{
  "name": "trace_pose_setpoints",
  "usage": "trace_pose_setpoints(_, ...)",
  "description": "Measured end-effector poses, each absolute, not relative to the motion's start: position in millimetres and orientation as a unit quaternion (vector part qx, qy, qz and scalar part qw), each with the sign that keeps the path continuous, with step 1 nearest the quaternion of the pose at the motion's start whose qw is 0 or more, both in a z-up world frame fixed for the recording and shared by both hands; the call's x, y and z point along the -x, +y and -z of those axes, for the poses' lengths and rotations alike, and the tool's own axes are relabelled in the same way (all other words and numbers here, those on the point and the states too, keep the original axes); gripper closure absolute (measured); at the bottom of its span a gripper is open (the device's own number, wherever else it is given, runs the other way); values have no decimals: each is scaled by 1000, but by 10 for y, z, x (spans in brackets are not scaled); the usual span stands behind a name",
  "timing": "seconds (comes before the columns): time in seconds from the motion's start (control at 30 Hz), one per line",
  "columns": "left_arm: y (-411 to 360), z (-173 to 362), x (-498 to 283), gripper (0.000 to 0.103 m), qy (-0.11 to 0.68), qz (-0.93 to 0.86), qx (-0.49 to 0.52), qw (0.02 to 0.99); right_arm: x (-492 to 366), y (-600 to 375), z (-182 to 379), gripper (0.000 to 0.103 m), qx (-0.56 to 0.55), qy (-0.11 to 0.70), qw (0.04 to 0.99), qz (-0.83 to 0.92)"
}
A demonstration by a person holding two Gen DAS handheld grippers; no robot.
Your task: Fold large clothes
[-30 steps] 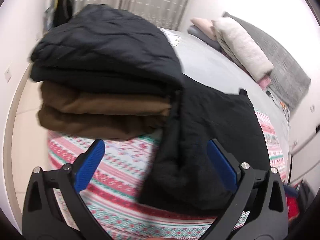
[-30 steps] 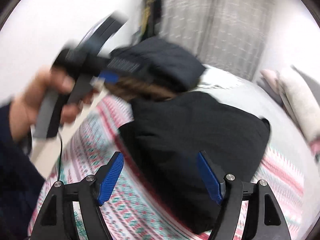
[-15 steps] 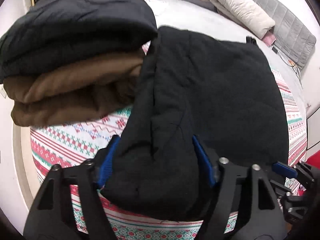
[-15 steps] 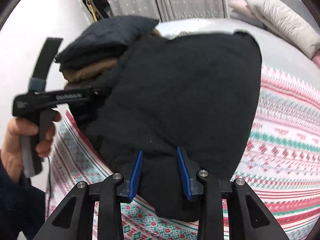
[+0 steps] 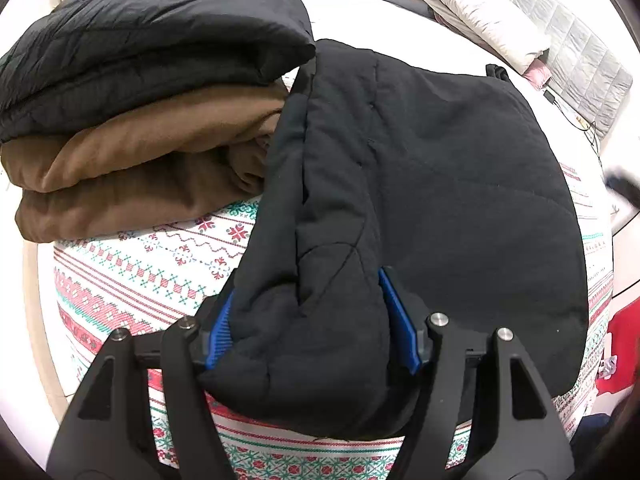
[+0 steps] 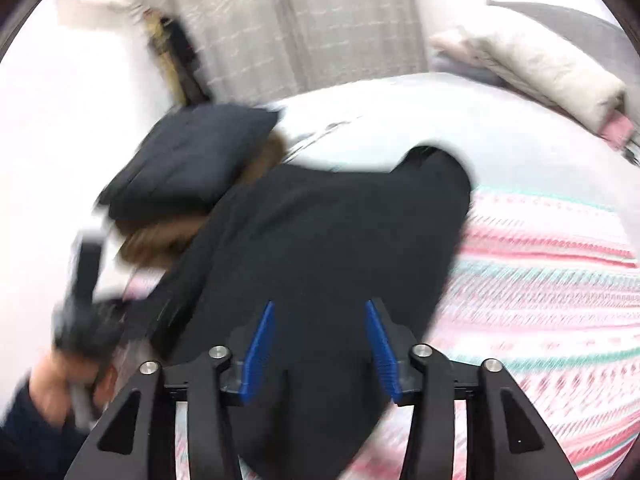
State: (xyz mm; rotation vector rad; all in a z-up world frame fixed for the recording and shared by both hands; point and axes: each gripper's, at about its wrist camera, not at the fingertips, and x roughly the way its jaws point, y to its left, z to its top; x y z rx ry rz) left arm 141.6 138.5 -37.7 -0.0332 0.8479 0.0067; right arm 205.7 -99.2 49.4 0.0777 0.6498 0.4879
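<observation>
Black quilted jacket [image 5: 440, 168] fills the centre of the left wrist view, lying on the patterned bedspread [image 5: 160, 272], its left edge touching the folded stack [image 5: 140, 112] at upper left. Left gripper [image 5: 308, 320] is clamped on the jacket's thick lower fold. Right gripper [image 6: 318, 344] is opening, pads apart, jacket between them. Bare sheet [image 6: 400, 120] lies beyond.

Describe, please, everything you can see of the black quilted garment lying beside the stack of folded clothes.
The black garment is soft, padded, with stitched quilting lines. It lies folded on the patterned bedspread, its left edge against the stack. The left gripper pinches its rolled near fold; the right gripper is opening over its near edge.
</observation>
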Motion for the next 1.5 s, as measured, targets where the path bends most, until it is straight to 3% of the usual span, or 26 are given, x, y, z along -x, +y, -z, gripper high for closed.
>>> trace_pose_setpoints(0.13, 1406, 379, -1449, 35, 416, 0, 26, 909, -3033, -1018, -452, 54, -65, 393, 890, -222)
trace_pose_setpoints(0.33, 1441, 403, -1438, 35, 419, 2, 32, 907, -3906, -751, 262, 54, -9, 491, 859, -140)
trace_pose_setpoints(0.5, 1515, 413, -1431, 35, 427, 12, 43, 903, -3933, -602, 222, 52, 32, 490, 861, -134)
trace_pose_setpoints(0.67, 1537, 408, -1369, 35, 429, 12, 41, 903, -3942, -709, -225, 50, -17, 446, 881, -158)
trace_pose_setpoints(0.77, 1554, 394, -1378, 34, 430, 9, 47, 902, -3930, -214, -402, 50, 28, 436, 876, -204)
trace_pose_setpoints(1.0, 1529, 380, -1441, 34, 430, 11, 56, 901, -4402, 903, -63, 51, 111, 481, 850, -185)
trace_pose_setpoints(1.1, 1593, 383, -1455, 32, 432, 13, 61, 900, -4680, 794, 204, 46, 42, 494, 850, -179)
trace_pose_setpoints(1.27, 1668, 403, -1483, 30, 440, 22, 73, 895, -4570, 690, 91, 45, 51, 467, 864, -179)
trace_pose_setpoints(1.5, 1873, 439, -1490, 30, 440, 31, 85, 893, -3572, -419, -452, 43, -47, 393, 889, -230)
